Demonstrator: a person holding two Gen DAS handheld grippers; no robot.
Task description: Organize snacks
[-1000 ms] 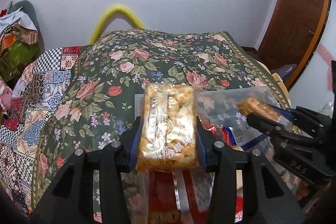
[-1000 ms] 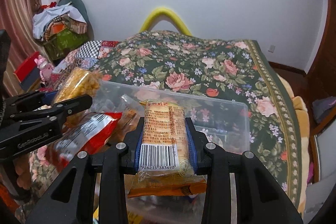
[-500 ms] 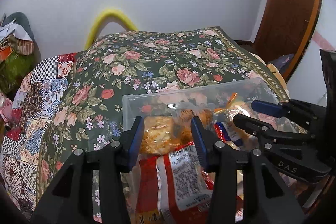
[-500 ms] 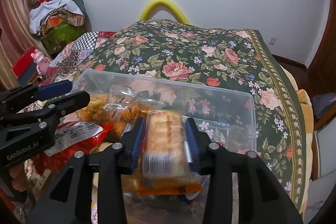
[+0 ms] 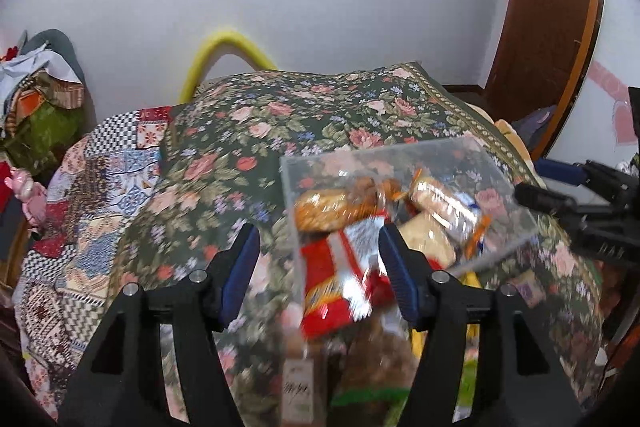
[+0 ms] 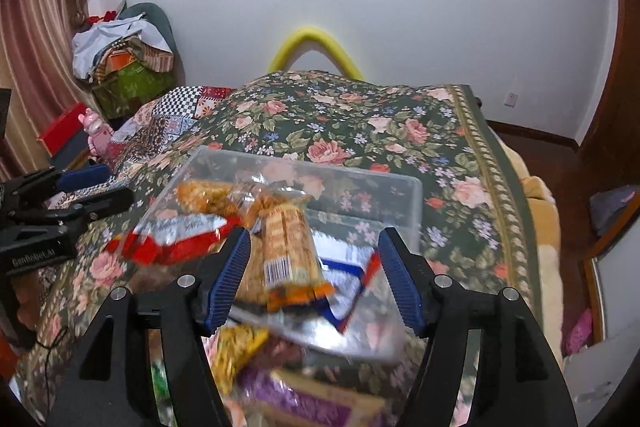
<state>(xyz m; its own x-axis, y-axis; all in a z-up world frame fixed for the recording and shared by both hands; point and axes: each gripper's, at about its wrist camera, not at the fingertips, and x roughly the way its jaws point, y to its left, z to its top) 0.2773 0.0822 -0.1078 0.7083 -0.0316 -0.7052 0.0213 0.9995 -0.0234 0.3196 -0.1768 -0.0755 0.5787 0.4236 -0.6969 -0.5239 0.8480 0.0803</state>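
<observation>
Both the left gripper [image 5: 319,267] and right gripper [image 6: 313,277] are gaping wide and empty above a clear plastic bin [image 6: 408,203] of snack packets [image 6: 289,245] sitting on the floral bedspread [image 6: 360,123].

"GenRobot.AI" on left tongs [image 6: 94,187]

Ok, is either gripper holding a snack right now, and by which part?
Nothing is held. The left gripper and right gripper are both open; the snack packets, including the barcoded packet, lie loose in the clear bin.
</observation>
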